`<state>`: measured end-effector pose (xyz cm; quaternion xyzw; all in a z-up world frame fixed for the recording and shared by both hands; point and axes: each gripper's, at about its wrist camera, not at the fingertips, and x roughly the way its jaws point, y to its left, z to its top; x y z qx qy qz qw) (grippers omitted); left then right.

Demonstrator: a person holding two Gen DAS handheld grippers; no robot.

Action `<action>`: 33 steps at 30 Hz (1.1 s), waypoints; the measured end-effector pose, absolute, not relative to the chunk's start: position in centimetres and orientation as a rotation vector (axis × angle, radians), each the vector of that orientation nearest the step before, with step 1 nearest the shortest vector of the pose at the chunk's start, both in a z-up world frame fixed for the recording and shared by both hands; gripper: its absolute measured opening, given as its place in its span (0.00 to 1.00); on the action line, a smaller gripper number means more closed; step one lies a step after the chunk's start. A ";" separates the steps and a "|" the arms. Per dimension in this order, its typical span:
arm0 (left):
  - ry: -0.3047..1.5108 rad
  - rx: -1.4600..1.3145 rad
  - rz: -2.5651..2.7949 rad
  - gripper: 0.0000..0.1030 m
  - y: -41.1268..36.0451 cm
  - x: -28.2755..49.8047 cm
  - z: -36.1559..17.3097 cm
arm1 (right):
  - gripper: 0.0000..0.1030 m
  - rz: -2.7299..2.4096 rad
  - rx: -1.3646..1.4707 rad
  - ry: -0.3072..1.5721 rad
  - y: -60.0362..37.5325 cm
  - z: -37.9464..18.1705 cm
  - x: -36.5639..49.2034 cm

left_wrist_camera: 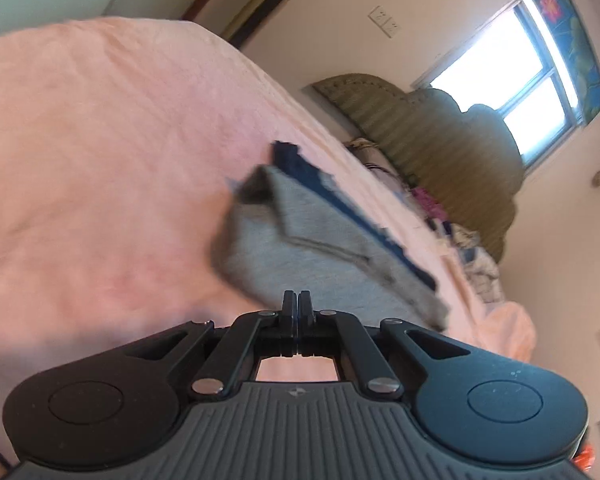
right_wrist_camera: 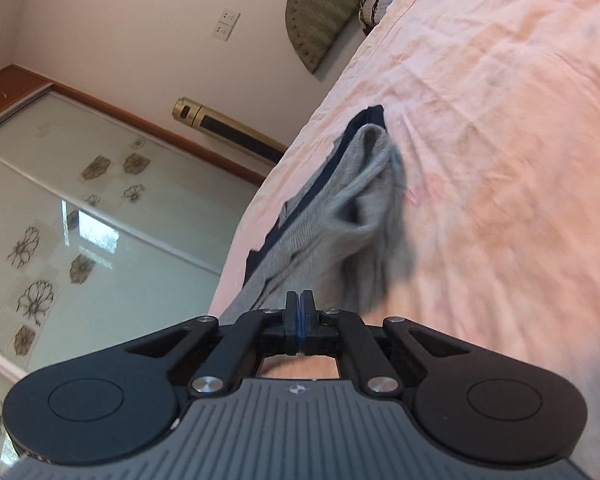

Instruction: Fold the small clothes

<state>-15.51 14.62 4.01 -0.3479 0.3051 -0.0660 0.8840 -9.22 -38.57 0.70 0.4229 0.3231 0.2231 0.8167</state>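
Observation:
A small grey garment with dark navy trim (left_wrist_camera: pixel 300 236) lies on the pink bedsheet (left_wrist_camera: pixel 100 140), partly folded over itself. My left gripper (left_wrist_camera: pixel 298 300) is shut, its tips at the garment's near edge; whether cloth is pinched between them I cannot tell. In the right wrist view the same grey garment (right_wrist_camera: pixel 340 216) hangs bunched and lifted off the pink sheet (right_wrist_camera: pixel 500 140). My right gripper (right_wrist_camera: pixel 301 300) is shut at the garment's near end, with a thin blue line showing between the jaws.
A green padded headboard (left_wrist_camera: pixel 432 132) and a pile of mixed clothes (left_wrist_camera: pixel 460 236) sit at the bed's far end. A window (left_wrist_camera: pixel 512 80), a gold tower air conditioner (right_wrist_camera: pixel 228 128) and a glass sliding door (right_wrist_camera: pixel 80 208) lie beyond the bed edge.

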 end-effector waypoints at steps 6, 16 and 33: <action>0.667 -0.981 -0.071 0.78 16.2 -13.9 1.3 | 0.66 0.353 0.969 0.715 -39.5 -0.9 -9.0; 0.577 -0.899 0.036 0.49 12.0 -6.1 0.8 | 0.62 0.250 0.917 0.682 -33.4 -2.2 -1.2; 0.679 -0.731 -0.144 0.04 13.3 -15.2 3.0 | 0.11 0.411 0.938 0.709 -36.7 -1.3 -8.0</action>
